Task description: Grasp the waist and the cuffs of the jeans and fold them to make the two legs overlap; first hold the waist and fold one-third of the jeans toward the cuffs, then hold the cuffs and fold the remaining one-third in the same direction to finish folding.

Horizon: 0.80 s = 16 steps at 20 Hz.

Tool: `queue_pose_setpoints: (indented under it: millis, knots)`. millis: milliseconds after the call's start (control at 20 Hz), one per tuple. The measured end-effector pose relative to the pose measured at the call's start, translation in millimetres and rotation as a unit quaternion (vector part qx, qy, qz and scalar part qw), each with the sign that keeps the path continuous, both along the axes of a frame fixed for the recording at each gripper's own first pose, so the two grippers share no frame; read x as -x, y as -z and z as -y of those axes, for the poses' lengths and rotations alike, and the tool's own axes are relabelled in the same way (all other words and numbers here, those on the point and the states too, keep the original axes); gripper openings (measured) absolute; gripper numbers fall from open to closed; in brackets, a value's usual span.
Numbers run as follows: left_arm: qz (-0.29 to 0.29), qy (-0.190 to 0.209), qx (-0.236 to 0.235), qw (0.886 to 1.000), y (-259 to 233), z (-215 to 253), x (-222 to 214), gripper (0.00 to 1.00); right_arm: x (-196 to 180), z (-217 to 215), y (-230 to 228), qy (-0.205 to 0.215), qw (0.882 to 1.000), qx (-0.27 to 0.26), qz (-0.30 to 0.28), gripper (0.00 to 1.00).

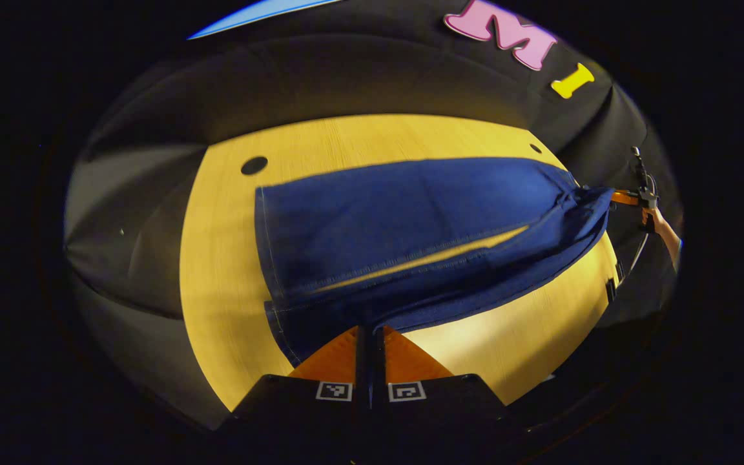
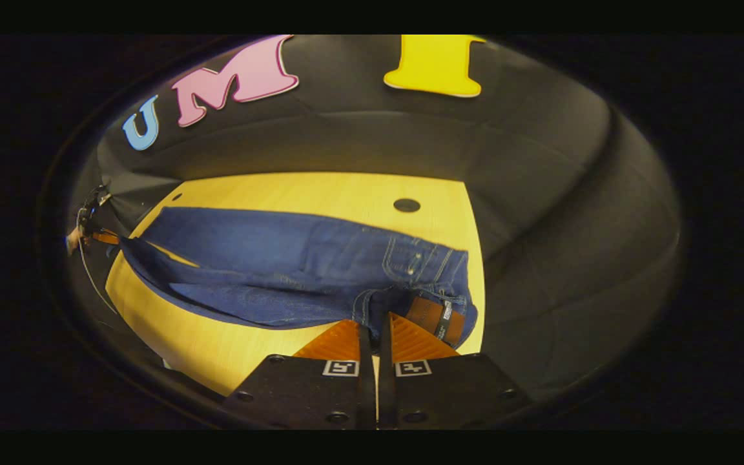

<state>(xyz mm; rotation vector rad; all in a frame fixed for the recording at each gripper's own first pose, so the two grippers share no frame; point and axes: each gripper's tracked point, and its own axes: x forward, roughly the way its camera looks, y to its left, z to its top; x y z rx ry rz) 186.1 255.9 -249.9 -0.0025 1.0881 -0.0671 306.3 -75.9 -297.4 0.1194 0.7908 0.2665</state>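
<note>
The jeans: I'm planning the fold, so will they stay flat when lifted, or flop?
Likely floppy: the jeans sag between the left claw and right claw. Probably heavyish denim, as the middle lies on the table. Not slippery, I'd guess.

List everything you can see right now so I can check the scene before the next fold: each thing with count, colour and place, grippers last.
jeans: one pair, dark blue, spread across the table, legs partly overlapped
waist patch: one, brown, at the waist end beside the right gripper
table: one, yellow wood-grain, under the jeans
table holes: two, dark, near the far corners
booth wall: black cloth, around the table
left gripper: one, orange fingers, shut on the cuffs
right gripper: one, orange fingers, shut on the waist
</note>
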Motion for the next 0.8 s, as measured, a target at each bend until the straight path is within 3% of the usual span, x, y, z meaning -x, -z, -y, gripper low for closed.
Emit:
queue_pose_setpoints:
  millis: [50,100,250,300,350,550,600,700,800]
  knots:
    - [0.002,-0.010,-0.001,1.000,-2,-5,-13,0.06,-14,-2,-6,0.007,1.000,0.001,0.008,0.11]
    - [0.007,-0.021,-0.002,1.000,-5,-8,-29,0.06,-29,-3,-11,0.014,1.000,0.003,0.014,0.05]
    - [0.028,-0.065,-0.002,0.998,-3,-24,-81,0.06,-80,-2,-9,0.033,0.999,0.015,0.017,0.05]
    - [0.035,-0.080,-0.007,0.996,-1,-29,-100,0.06,-92,-3,-4,0.038,0.999,0.023,0.013,0.00]
    - [0.039,-0.090,-0.014,0.995,5,-32,-114,0.06,-106,-3,4,0.043,0.999,0.030,0.010,0.05]
    - [0.029,-0.146,-0.012,0.989,42,-40,-156,0.06,-144,-11,41,0.071,0.997,0.020,-0.017,0.05]
    - [0.029,-0.163,-0.006,0.986,51,-44,-164,0.06,-152,-14,49,0.072,0.997,0.018,-0.020,0.00]
    - [0.043,-0.192,0.005,0.980,61,-50,-174,0.07,-164,-17,66,0.077,0.996,0.011,-0.034,0.06]
    - [0.080,-0.221,0.006,0.972,60,-61,-179,0.19,-168,-24,81,0.100,0.993,-0.019,-0.062,0.11]
